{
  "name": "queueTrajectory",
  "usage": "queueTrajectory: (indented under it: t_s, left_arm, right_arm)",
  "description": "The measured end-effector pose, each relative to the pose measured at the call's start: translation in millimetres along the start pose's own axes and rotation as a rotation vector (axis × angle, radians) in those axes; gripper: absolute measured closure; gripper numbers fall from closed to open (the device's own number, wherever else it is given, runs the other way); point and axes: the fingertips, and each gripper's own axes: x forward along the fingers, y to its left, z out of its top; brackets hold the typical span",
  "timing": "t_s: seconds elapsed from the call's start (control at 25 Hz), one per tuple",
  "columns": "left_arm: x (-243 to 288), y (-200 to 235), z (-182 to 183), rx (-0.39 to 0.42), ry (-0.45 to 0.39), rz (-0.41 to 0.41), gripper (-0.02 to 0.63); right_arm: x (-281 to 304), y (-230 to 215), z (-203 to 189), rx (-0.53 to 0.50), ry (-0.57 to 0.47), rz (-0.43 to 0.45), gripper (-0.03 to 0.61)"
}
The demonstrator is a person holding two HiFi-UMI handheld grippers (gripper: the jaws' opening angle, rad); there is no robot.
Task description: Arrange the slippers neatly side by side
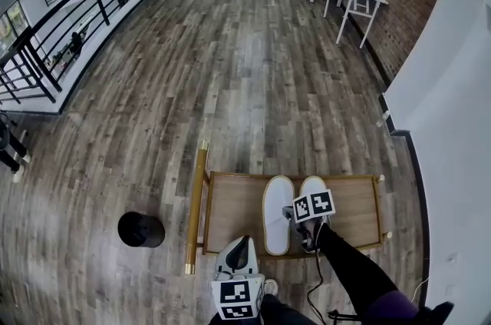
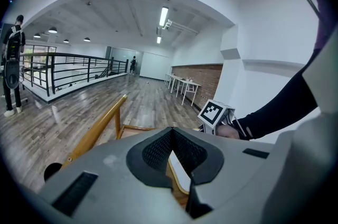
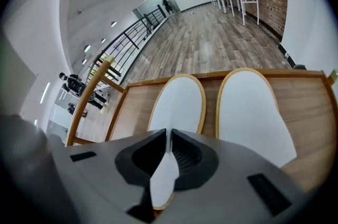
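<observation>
Seen on a rimmed wooden tray (image 1: pixel 230 210): left slipper (image 3: pixel 179 101) just beside right slipper (image 3: pixel 248 109), parallel, toes toward the far edge, a narrow strip of wood between. Clamps the left slipper at its heel end with the right gripper (image 3: pixel 168 150), jaws pressed almost together on the thin white sole. Holds the left gripper (image 2: pixel 171 138) off the tray's near edge, jaws closed on nothing, seemingly parked clear of the work.

Looks like a last squaring-up rather than a first move. Probably takes the heel because it gives a flat edge to pinch and lets the slipper be drawn or swung into line without crushing the upper. Cannot judge from the head view whether the heels sit level, with the right slipper's heel hidden behind the right gripper.

Shows both as flat, matte white cloth with rounded toes and a tan trim around the sole. Suggests light, limp footwear, likely to buckle if pushed and to slide readily if pulled over the smooth, pale wood.
</observation>
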Motion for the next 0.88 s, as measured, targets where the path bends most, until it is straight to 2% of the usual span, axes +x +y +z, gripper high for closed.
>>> queueTrajectory:
  t_s: [0.2, 0.28, 0.44, 0.52, 0.64, 0.76, 0.88]
  left_arm:
    - [4.4, -2.3, 0.4, 0.0, 0.003, -0.005, 0.612]
    - [6.9, -4.1, 0.5, 0.0, 0.003, -0.009, 0.612]
    - [11.4, -9.8, 3.0, -0.001, -0.001, -0.022, 0.612]
    - [12.3, -13.7, 4.8, 0.0, -0.003, -0.031, 0.612]
    - [13.0, -17.0, 6.7, 0.004, -0.006, -0.038, 0.612]
    - [15.3, -14.4, 7.1, 0.001, -0.009, -0.03, 0.612]
    - [16.4, -14.8, 9.0, -0.001, -0.009, -0.024, 0.612]
  right_arm:
    - [-1.3, 7.4, 1.0, -0.057, 0.005, 0.025, 0.549]
    - [-4.1, 9.6, 2.2, -0.063, -0.003, 0.039, 0.515]
    - [-24.9, 8.5, 14.8, -0.077, -0.068, 0.047, 0.505]
    - [-43.8, -3.0, 25.0, -0.082, -0.121, 0.012, 0.5]
    - [-74.2, -39.5, 36.8, -0.056, -0.189, -0.102, 0.499]
    - [-88.0, -75.7, 32.6, -0.018, -0.174, -0.199, 0.499]
    - [-88.7, -97.3, 19.2, 0.013, -0.129, -0.241, 0.5]
